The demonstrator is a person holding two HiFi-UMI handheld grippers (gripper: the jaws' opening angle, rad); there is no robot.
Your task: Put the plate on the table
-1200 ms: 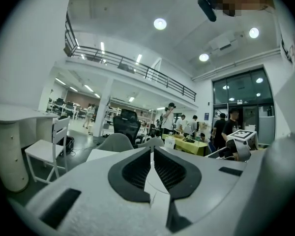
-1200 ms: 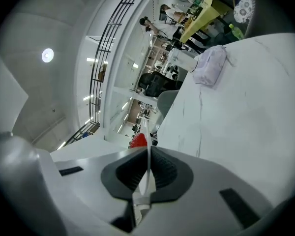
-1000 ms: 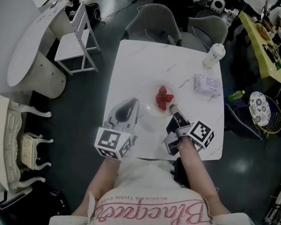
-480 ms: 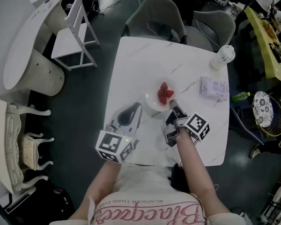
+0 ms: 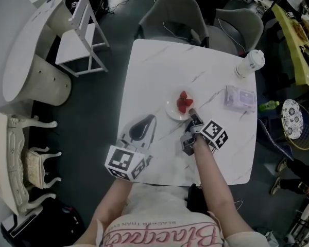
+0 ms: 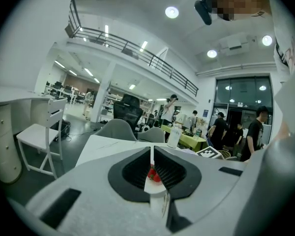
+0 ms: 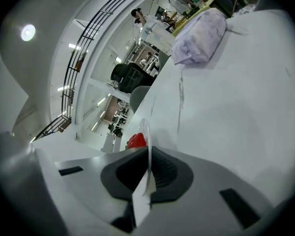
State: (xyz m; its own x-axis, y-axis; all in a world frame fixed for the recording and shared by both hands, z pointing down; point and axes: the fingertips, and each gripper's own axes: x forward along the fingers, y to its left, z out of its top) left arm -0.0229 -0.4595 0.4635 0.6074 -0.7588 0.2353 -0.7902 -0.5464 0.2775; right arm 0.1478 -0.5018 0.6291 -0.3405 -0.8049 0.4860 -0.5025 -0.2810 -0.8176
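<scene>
A small white plate [image 5: 172,108] with red strawberries [image 5: 184,102] is near the middle of the white marble table [image 5: 159,66]. My right gripper [image 5: 191,115] is shut on its near rim. In the right gripper view the thin rim [image 7: 146,132] runs between the jaws of the right gripper [image 7: 148,154], with a strawberry [image 7: 136,140] just beyond. Whether the plate rests on the table I cannot tell. My left gripper [image 5: 146,121] hovers to the plate's left, shut and holding nothing. In the left gripper view the strawberries [image 6: 154,176] show ahead of the left gripper [image 6: 152,154].
A white bottle [image 5: 250,63] stands at the table's far right corner. A pack of tissues [image 5: 240,98] lies near the right edge. Two grey chairs [image 5: 175,14] stand behind the table and a white chair [image 5: 82,40] is off to the left.
The right gripper has come down toward the table top with the plate in its jaws. The left gripper has drifted a little lower and forward.
</scene>
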